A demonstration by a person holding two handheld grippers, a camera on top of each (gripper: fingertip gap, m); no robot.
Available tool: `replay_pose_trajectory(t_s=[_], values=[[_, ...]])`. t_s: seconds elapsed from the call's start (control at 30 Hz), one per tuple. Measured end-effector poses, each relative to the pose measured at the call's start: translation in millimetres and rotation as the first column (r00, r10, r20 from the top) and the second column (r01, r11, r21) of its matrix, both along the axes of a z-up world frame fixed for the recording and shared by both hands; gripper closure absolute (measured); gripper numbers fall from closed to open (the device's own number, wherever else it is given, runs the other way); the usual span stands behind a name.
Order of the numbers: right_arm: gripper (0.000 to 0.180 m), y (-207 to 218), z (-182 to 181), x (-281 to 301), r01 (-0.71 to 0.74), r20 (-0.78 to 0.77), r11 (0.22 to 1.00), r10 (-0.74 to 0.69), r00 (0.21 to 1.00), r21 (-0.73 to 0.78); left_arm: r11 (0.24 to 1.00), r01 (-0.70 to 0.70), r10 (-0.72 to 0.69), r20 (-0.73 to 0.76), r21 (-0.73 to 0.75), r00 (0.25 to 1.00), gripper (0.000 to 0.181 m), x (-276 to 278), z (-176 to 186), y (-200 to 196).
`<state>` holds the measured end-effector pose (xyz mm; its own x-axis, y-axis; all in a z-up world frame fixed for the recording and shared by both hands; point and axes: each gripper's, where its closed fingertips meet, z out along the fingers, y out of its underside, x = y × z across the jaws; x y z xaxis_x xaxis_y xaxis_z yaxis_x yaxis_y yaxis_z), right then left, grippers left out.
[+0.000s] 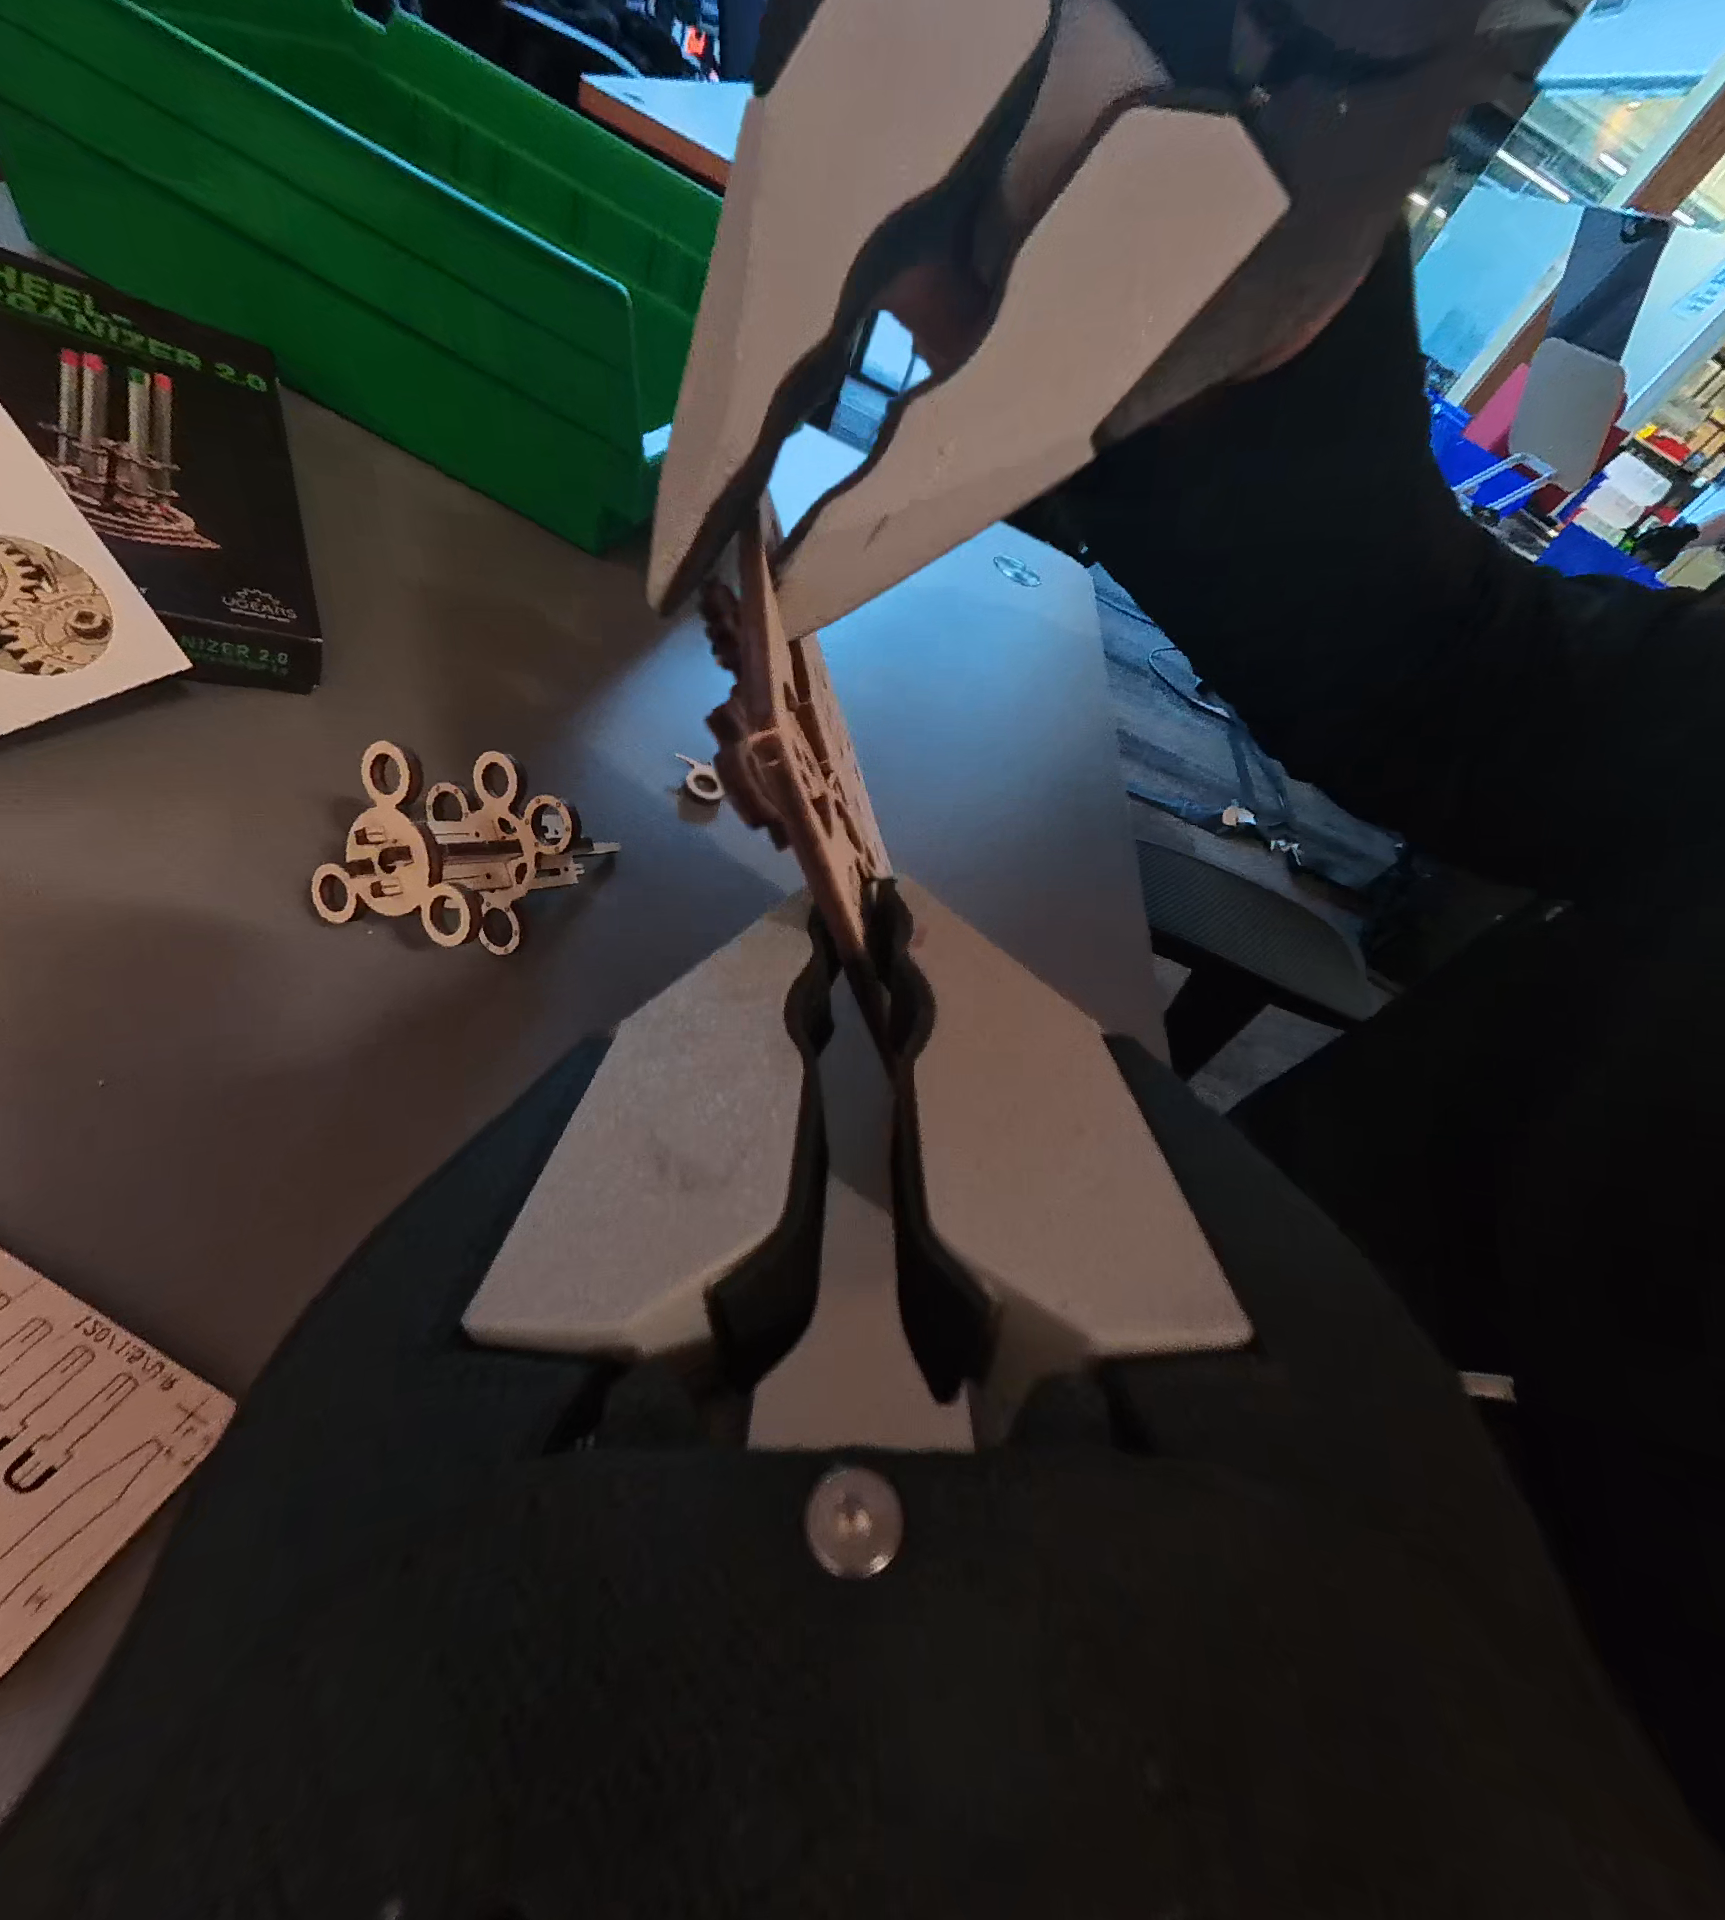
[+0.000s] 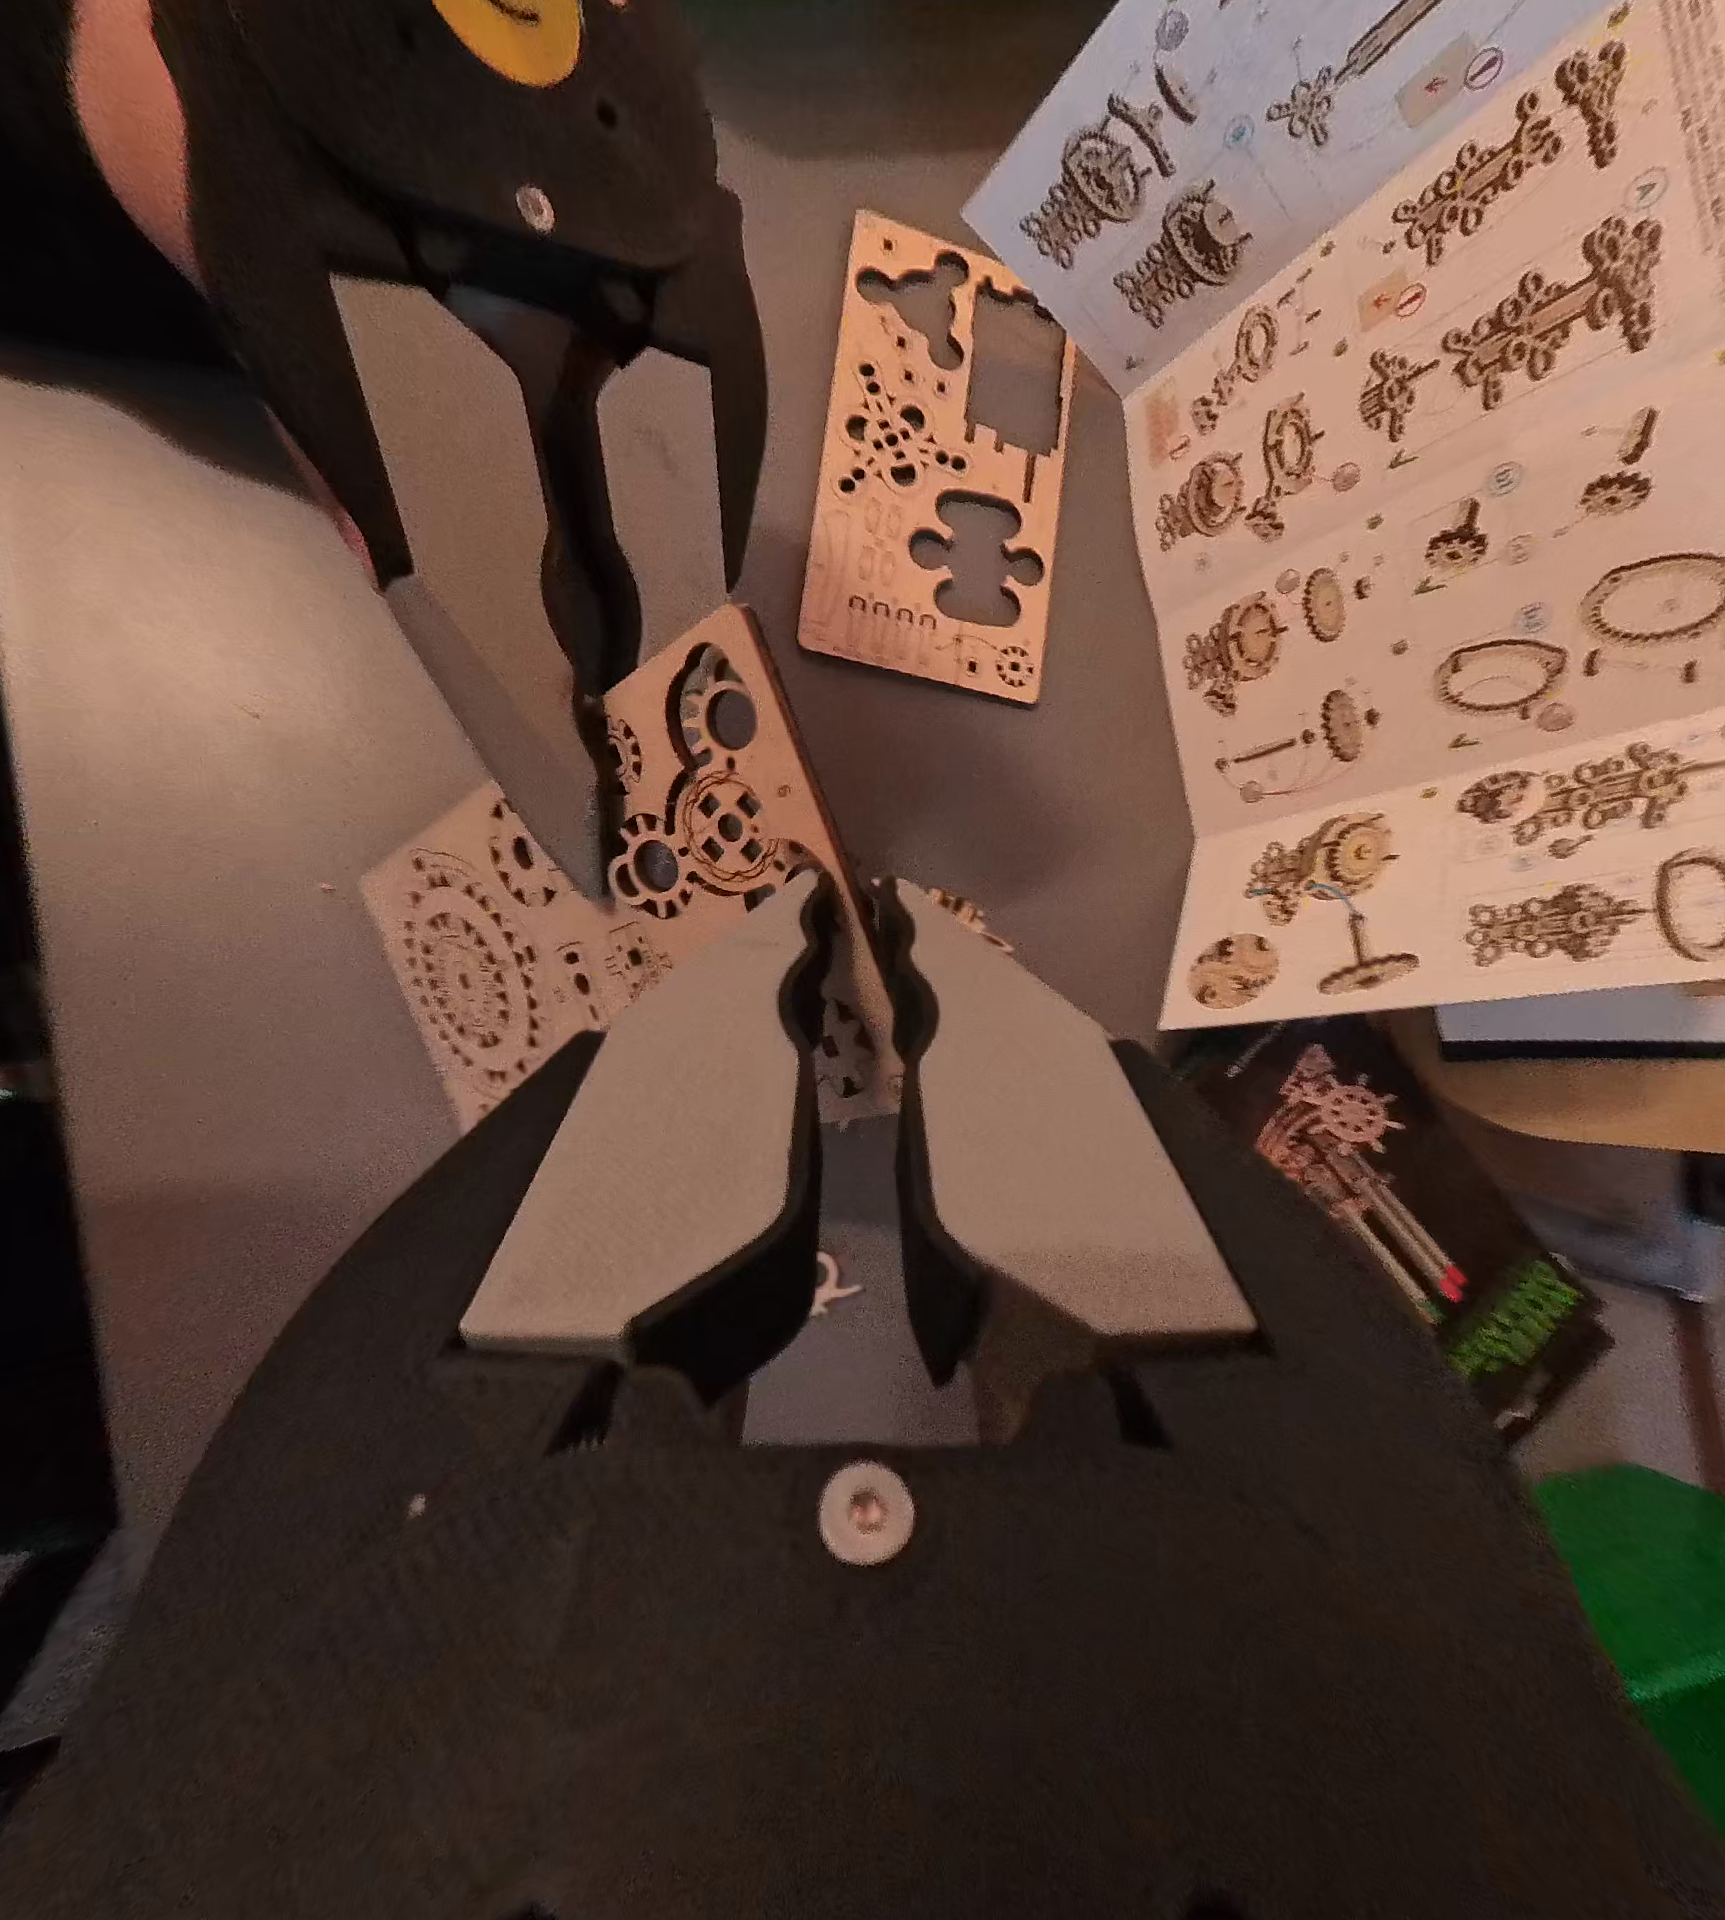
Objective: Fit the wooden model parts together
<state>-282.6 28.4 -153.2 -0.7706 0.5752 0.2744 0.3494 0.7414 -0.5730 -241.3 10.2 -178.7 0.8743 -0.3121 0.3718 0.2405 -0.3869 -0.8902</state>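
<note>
Both claws pinch one wooden parts sheet (image 1: 804, 769) in the air above the desk (image 1: 162, 1039), left claw (image 1: 863, 914) at its near edge, right claw (image 1: 733, 582) at the far; the step looks like freeing a gear piece; next probably a careful push-out, then mating it to the ringed sub-assembly (image 1: 442, 857) on the desk.

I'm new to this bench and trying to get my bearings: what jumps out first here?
First, the wooden parts sheet held in mid-air, pinched at opposite ends by the left gripper and the right gripper. On the grey table left of it lies a small wooden assembly with ring-shaped lobes. In the right wrist view, an open instruction sheet fills the right side.
</note>
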Motion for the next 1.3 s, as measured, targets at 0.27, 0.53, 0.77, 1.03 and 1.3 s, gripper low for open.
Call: replay_pose_trajectory(t_s=[0.27,0.53,0.77,1.03,1.3], values=[[0.153,5,12,1,0.041,0.052,0.990,-0.034,0.998,-0.132,0.999,0.004,-0.006,0.067,0.033,0.998,0.180,-2,8,0],[0.135,12,20,-4,0.069,-0.011,0.991,-0.071,0.997,-0.114,0.998,0.008,-0.013,0.073,0.060,0.997,0.180,-1,12,-1],[0.127,11,23,-9,-0.005,-0.201,0.997,0.021,0.979,0.082,1.000,-0.007,0.005,0.075,0.024,0.997,0.180,-4,6,0],[0.126,-7,43,11,-0.118,-0.160,0.988,0.101,0.982,-0.100,1.000,0.010,-0.012,0.100,0.021,0.995,0.180,-3,5,-1],[0.140,-13,-1,4,-0.096,-0.018,0.995,0.095,0.995,-0.020,0.997,0.052,-0.054,0.034,0.052,0.998,0.180,8,7,-1]])
